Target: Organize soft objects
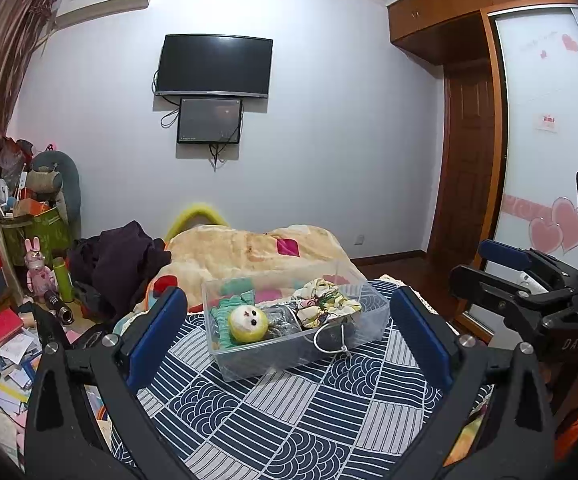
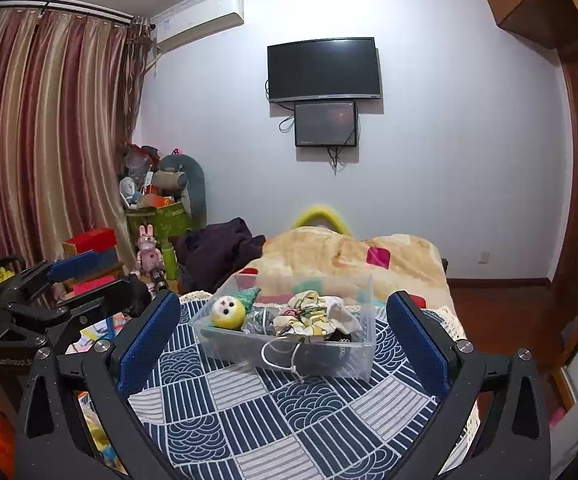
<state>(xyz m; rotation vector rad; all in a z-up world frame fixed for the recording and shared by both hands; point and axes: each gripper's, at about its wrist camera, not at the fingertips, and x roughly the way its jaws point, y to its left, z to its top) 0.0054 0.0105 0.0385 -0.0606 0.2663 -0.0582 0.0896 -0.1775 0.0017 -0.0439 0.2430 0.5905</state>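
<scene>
A clear plastic bin (image 1: 249, 364) (image 2: 225, 350) stands on the blue patterned cloth (image 1: 289, 412) (image 2: 289, 408). Inside lie a yellow round plush with a white face (image 1: 247, 322) (image 2: 228, 312), a teal knit piece (image 1: 225, 308), a floral cloth bundle (image 1: 325, 306) (image 2: 309, 314), dark fabric and a white cord (image 1: 331, 346) (image 2: 285, 360). My left gripper (image 1: 289, 332) is open and empty, held back from the bin. My right gripper (image 2: 285, 336) is open and empty, also short of the bin; it shows at the right of the left wrist view (image 1: 529, 292).
A beige blanket (image 1: 249, 248) (image 2: 349, 256) and dark clothes (image 1: 117, 264) (image 2: 217, 252) lie behind the bin. Books and clutter (image 1: 1, 360) fill the floor at left, with a pink rabbit toy (image 1: 35, 264) (image 2: 149, 248). A wardrobe (image 1: 541, 120) stands at right.
</scene>
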